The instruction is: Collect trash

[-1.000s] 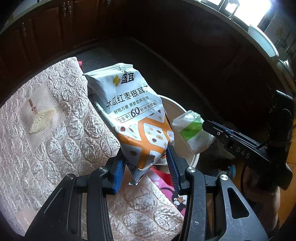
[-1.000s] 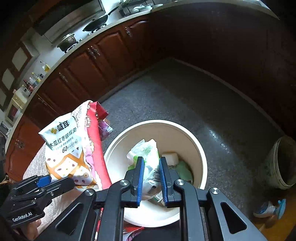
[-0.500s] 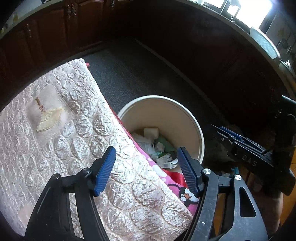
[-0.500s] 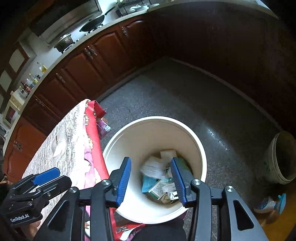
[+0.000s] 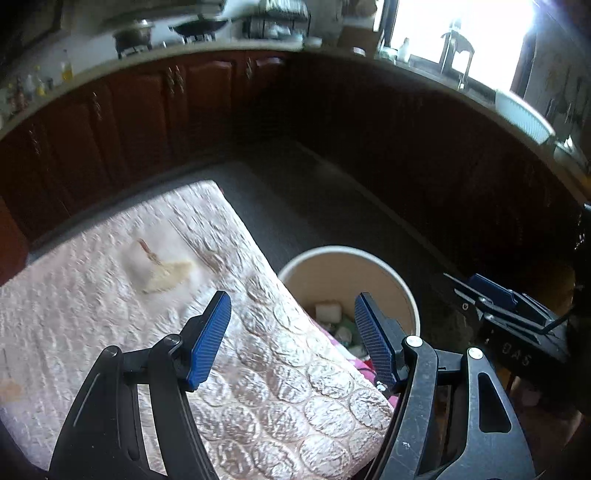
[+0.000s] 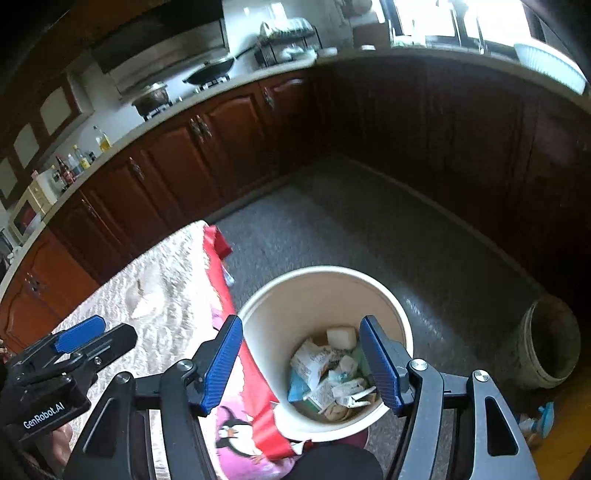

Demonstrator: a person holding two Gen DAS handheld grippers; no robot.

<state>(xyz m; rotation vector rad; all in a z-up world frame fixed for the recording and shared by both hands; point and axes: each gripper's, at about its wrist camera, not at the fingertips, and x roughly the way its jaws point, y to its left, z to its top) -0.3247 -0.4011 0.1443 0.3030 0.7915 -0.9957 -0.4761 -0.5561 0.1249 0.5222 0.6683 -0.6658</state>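
Two grippers, left (image 5: 291, 338) and right (image 6: 301, 363), jaws just opened and empty; both wrappers (held a second ago) now lie in the bin (image 6: 400, 325) at six o'clock: delivery done.

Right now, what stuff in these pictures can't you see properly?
- Bottom of the cream round plastic bin: in the left wrist view the quilted pink tablecloth covers most of the trash.
- Small bottles on the counter: too small to read in the right wrist view.
- Dirty grey bucket: its inside is too dark.
- Pans on the stove: blurred in the left wrist view.
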